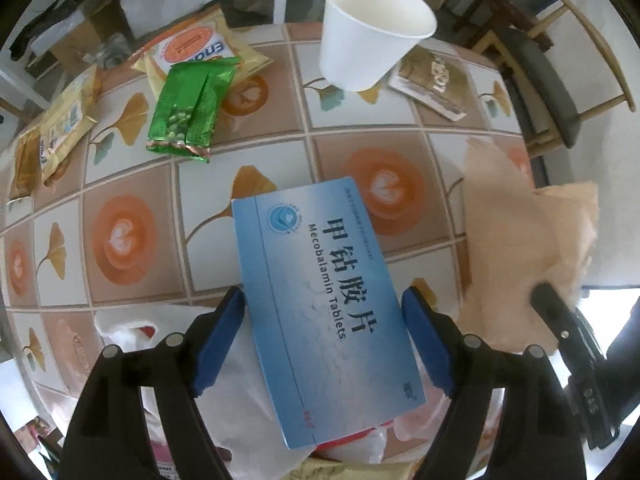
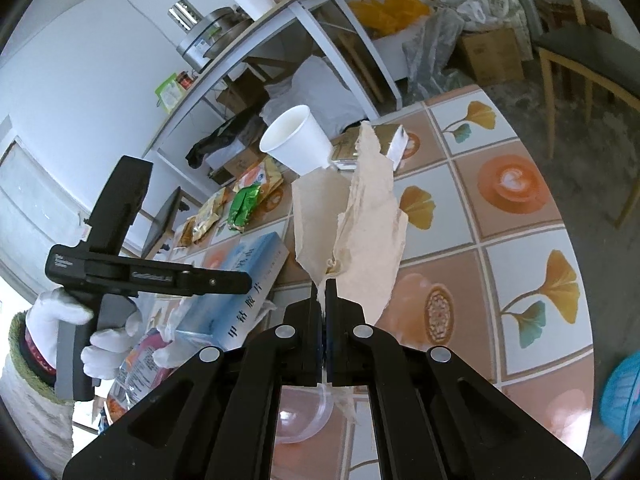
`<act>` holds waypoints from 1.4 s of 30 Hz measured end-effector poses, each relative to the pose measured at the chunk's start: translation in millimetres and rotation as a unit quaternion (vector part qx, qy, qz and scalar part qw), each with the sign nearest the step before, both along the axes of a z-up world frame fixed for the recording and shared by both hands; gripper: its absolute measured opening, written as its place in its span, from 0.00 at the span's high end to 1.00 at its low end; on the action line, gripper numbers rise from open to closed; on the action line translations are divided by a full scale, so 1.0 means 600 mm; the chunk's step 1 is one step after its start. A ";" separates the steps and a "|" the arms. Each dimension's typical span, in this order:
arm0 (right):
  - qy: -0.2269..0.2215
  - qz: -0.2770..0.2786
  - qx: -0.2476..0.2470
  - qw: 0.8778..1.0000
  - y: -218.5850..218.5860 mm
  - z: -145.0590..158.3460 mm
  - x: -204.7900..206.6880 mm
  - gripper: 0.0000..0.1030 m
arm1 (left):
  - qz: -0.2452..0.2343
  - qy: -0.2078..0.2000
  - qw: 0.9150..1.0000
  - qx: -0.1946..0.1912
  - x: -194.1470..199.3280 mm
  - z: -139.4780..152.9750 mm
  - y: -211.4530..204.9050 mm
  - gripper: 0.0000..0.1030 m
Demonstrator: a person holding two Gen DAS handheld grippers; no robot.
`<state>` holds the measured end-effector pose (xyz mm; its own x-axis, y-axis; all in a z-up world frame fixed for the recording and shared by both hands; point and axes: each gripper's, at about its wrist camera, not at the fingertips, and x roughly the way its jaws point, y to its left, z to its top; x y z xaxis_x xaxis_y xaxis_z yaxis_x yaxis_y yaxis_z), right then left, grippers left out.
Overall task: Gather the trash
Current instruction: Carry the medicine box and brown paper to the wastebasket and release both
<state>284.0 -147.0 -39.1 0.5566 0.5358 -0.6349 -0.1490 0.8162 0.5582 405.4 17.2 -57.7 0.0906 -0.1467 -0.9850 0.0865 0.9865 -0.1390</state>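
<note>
My left gripper [image 1: 322, 332] has its blue pads on both sides of a blue tablet box [image 1: 320, 292] and holds it above a white plastic bag [image 1: 224, 400] at the table's near edge. The box also shows in the right wrist view [image 2: 240, 280]. My right gripper [image 2: 323, 292] is shut on a torn beige paper napkin [image 2: 360, 232], which stands up above the table; it also shows in the left wrist view [image 1: 516, 240]. A white paper cup [image 1: 368, 36] lies tilted at the far side. A green foil packet [image 1: 188, 108] and yellow snack wrappers [image 1: 200, 48] lie at the far left.
The table [image 1: 132, 184] has a tile-patterned cloth with ginkgo leaves and coffee cups. A gold sachet [image 1: 432, 80] lies by the cup. A clear plastic bowl [image 2: 304, 416] sits under my right gripper. A chair [image 1: 560, 92] stands at the right, a cluttered shelf [image 2: 280, 20] behind.
</note>
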 end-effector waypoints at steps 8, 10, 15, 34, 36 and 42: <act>-0.003 -0.007 0.012 1.000 -0.007 -0.001 -0.008 1.00 | -0.008 -0.029 1.000 -0.004 -0.007 0.002 -0.005 0.26; -0.006 -0.007 0.011 1.000 -0.006 0.003 -0.010 1.00 | -0.004 -0.038 0.999 -0.013 -0.012 0.011 -0.001 0.26; -0.018 -0.007 0.009 1.000 -0.008 0.020 -0.014 1.00 | 0.009 -0.082 0.995 -0.049 -0.027 0.064 0.027 0.26; -0.083 -0.034 -0.002 0.996 -0.053 0.141 -0.118 1.00 | -0.008 -0.257 0.951 -0.173 -0.224 0.269 0.005 0.26; -0.083 -0.035 -0.009 0.996 -0.058 0.143 -0.132 1.00 | -0.010 -0.251 0.948 -0.196 -0.246 0.262 -0.012 0.26; -0.071 -0.053 -0.020 0.996 -0.085 0.145 -0.182 1.00 | -0.023 -0.238 0.945 -0.225 -0.292 0.229 -0.062 0.26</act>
